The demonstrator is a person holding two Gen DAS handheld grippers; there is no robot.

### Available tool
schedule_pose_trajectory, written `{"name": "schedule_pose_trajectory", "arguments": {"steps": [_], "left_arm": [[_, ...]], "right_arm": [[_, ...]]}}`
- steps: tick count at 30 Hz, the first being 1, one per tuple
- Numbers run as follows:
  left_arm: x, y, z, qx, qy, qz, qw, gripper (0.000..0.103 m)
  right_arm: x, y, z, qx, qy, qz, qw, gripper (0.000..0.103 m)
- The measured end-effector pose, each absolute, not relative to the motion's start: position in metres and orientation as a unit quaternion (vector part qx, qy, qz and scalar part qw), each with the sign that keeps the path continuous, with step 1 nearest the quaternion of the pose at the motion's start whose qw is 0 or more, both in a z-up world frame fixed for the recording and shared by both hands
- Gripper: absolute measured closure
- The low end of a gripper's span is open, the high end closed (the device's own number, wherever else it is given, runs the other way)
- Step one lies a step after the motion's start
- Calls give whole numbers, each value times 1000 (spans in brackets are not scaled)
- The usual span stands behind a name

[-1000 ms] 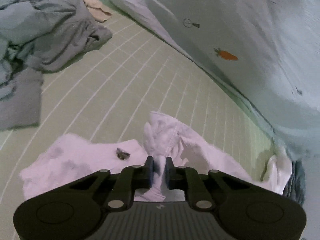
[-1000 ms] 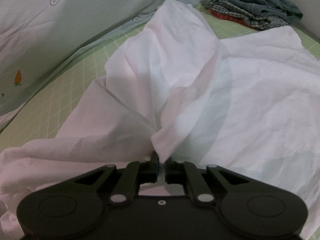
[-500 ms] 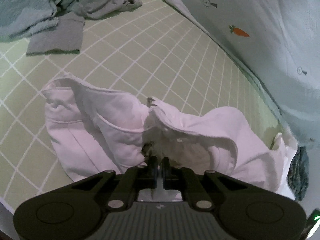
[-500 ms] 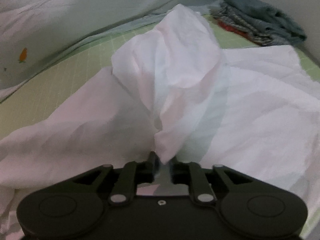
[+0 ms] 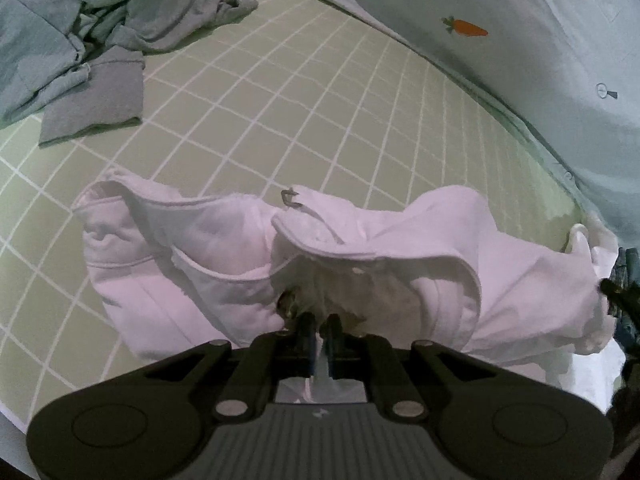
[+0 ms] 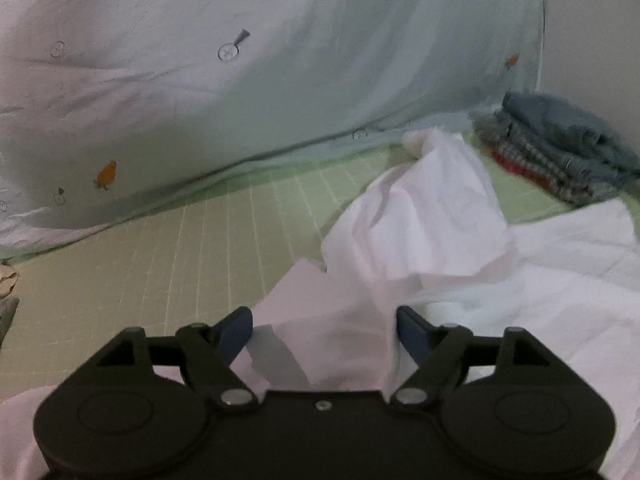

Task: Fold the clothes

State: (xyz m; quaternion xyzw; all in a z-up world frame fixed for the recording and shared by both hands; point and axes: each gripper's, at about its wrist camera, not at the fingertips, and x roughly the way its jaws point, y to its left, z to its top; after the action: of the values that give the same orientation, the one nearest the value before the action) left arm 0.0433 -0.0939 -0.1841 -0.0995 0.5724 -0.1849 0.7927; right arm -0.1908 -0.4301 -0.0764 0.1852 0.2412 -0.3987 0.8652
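Left gripper (image 5: 319, 334) pinching the crumpled white cotton garment (image 5: 248, 256) on the green grid-lined sheet (image 5: 280, 92); right gripper (image 6: 325, 330) jaws opening, white cloth lying loose between them.

Your lighting's pretty dim and flat, with a cool greenish-grey cast and no glare anywhere. Shadows are soft, mostly tucked into the folds of the white garment (image 5: 404, 240). Both views bend hard at the edges with black fisheye corners. Your right wrist view is noticeably smeared; the folded clothes stack (image 6: 560, 148) looks mushy.
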Motion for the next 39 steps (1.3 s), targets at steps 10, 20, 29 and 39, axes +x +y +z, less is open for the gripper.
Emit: {"name": "schedule_pose_trajectory", "arguments": {"steps": [10,20,29,39], "left_arm": [[48,-96,-185,-106,583,-176,786,94],[35,-56,-144,-158,517,-188,820,64],[76,-50,-99,-133,413,-183,882,7],[162,-101,-162,-90,561,-250,784,25]], "right_arm": [[-169,-436,-91,131,256,-378,880,0],[-172,-432,-169,121,349,-314,875,1],[-166,-431,-172,122,349,-324,871,0],[-165,-430,-173,122,348,-328,869,0]]}}
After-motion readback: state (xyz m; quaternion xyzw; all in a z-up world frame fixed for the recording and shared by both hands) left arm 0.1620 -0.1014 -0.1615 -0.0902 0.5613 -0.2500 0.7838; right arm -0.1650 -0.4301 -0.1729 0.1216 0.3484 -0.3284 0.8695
